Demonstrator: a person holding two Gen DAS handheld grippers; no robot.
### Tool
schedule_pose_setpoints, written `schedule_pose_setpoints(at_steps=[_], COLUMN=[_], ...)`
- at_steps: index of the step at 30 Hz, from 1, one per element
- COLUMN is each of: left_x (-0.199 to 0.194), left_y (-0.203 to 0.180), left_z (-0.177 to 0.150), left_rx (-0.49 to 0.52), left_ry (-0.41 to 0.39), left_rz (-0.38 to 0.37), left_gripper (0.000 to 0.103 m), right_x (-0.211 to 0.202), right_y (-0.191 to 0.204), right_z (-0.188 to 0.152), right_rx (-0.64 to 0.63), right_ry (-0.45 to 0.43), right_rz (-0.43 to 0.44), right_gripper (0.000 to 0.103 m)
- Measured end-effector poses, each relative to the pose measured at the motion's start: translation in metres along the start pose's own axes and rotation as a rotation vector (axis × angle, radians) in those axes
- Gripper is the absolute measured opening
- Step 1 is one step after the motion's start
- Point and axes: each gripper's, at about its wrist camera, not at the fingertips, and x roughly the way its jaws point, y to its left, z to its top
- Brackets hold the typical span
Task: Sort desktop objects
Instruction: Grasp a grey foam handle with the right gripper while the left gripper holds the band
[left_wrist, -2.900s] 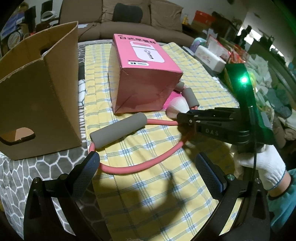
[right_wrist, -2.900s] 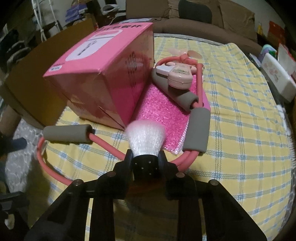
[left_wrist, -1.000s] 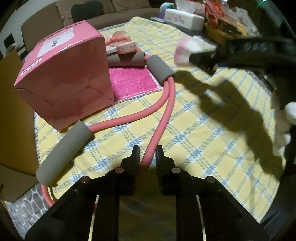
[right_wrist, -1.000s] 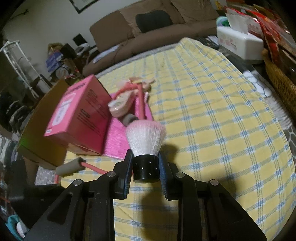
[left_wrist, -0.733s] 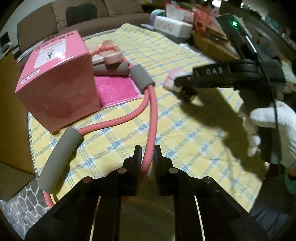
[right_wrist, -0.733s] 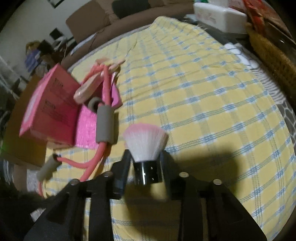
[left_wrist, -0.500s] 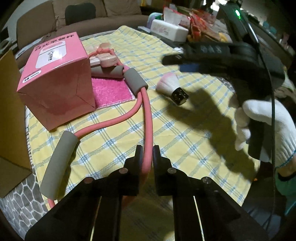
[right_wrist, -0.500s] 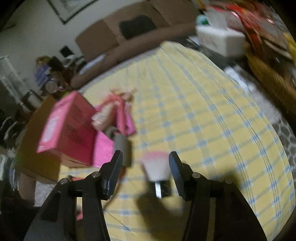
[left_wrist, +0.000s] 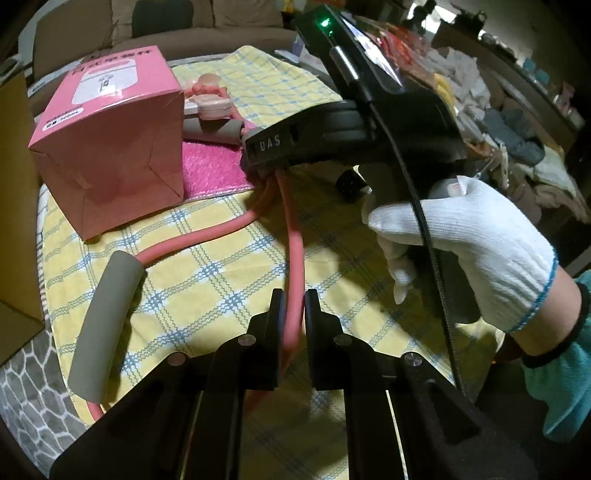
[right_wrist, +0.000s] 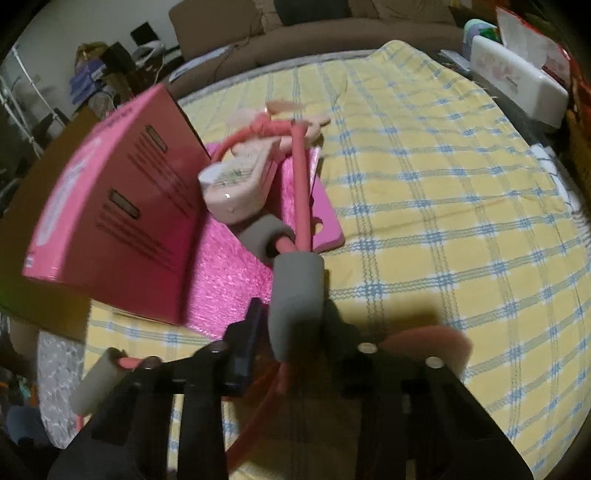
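A pink resistance tube (left_wrist: 293, 236) with grey foam handles lies on the yellow checked cloth (left_wrist: 229, 266). My left gripper (left_wrist: 293, 306) is shut on the tube. My right gripper (right_wrist: 293, 310) is around a grey foam handle (right_wrist: 295, 284), fingers close on both sides; in the left wrist view it reaches over the tube (left_wrist: 266, 162). The brush's black base (left_wrist: 349, 184) lies on the cloth behind the right gripper. A pink box (left_wrist: 110, 140), a pink pad (left_wrist: 212, 166) and a pink handheld fan (right_wrist: 240, 184) sit together.
A brown cardboard box (left_wrist: 14, 184) stands at the left edge. A white tissue box (right_wrist: 517, 81) sits at the far right. A sofa (right_wrist: 295, 33) is behind the table. The grey patterned table (left_wrist: 29, 387) shows past the cloth edge.
The right gripper let go of the brush, left it on the cloth, and moved left and down onto the grey foam handle. The left gripper stays shut on the tube.
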Motion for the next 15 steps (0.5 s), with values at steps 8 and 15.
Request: schedule_pose_setpoints(at_steps=[8, 15], left_x=[-0.007, -0.032], left_y=[0.002, -0.003], left_z=[-0.003, -0.001], left_rx=[-0.018, -0.006], left_ry=[-0.013, -0.066], left_rz=[-0.010, -0.041], left_gripper=[0.010, 0.010], right_x=[-0.030, -0.090], right_y=[-0.016, -0.031], right_z=[-0.002, -0.009], right_rx=[0.100, 0.248], right_ry=[-0.074, -0.229], right_rz=[0.129, 0.389], right_gripper=[0.026, 0.026])
